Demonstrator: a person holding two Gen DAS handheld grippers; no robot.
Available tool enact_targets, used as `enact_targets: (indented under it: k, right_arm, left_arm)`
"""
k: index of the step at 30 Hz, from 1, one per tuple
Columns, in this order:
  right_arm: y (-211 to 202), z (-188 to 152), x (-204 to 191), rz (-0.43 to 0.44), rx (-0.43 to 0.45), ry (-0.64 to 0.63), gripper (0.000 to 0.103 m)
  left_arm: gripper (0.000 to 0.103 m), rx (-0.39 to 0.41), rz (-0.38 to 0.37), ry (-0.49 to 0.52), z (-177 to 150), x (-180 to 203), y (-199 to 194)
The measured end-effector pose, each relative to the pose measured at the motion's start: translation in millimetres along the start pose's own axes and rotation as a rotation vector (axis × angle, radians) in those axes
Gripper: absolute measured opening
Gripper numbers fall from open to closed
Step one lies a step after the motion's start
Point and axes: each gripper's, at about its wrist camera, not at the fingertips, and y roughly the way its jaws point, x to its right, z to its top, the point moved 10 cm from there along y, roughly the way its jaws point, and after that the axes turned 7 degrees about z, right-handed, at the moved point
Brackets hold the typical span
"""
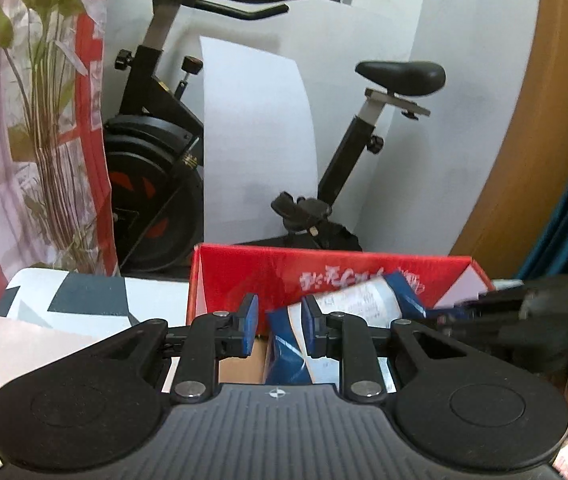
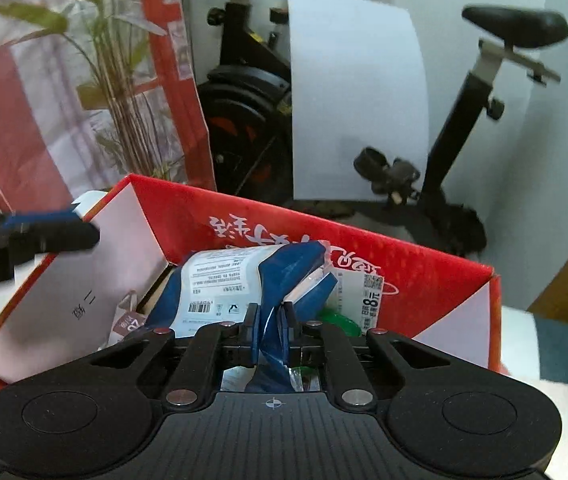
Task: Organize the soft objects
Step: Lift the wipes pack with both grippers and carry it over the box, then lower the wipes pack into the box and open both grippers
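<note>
A red cardboard box stands open with soft packets inside; it also shows in the left wrist view. My right gripper is shut on a blue and white soft packet and holds it over the box. The same packet shows in the left wrist view. My left gripper is open and empty at the box's near left edge, its fingers apart. The left gripper appears blurred at the left of the right wrist view; the right gripper appears blurred at the right of the left wrist view.
A black exercise bike and a white board stand behind the box. A plant and red-white cloth are at the left. A green item and a label card lie inside the box. Patterned surface lies under it.
</note>
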Motion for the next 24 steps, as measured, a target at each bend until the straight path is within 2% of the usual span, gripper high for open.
enact_targets:
  k: [6, 10, 13, 16, 20, 22, 24]
  right_arm:
    - [21.4, 4.6, 0.1, 0.069, -0.096, 0.114, 0.009]
    - [41.8, 2.8, -8.8, 0.085, -0.165, 0.113, 0.009]
    - [50.8, -0.9, -9.1, 0.061, -0.201, 0.112, 0.009]
    - [56.0, -7.6, -6.5, 0.042, -0.236, 0.122, 0.018]
    - [51.0, -7.5, -3.7, -0.009, -0.234, 0.112, 0.041]
    - [43.1, -4.4, 0.6, -0.038, -0.219, 0.095, 0.044]
    - [31.7, -0.1, 5.9, -0.060, -0.198, 0.088, 0.051]
  left_arm:
    - [0.025, -0.006, -0.002, 0.021, -7.1, 0.5, 0.6]
    - [0.025, -0.013, 0.017, 0.024, -9.0, -4.6, 2.0]
    - [0.025, -0.019, 0.025, 0.026, -10.7, -8.2, 2.2]
    - [0.025, -0.024, 0.032, 0.042, -11.6, -6.5, 1.8]
    - [0.026, -0.026, 0.045, 0.053, -12.3, -5.9, -0.1]
    - [0.026, -0.026, 0.049, 0.056, -11.8, -6.0, -2.8]
    - [0.030, -0.023, 0.048, 0.057, -11.0, -5.6, -7.2]
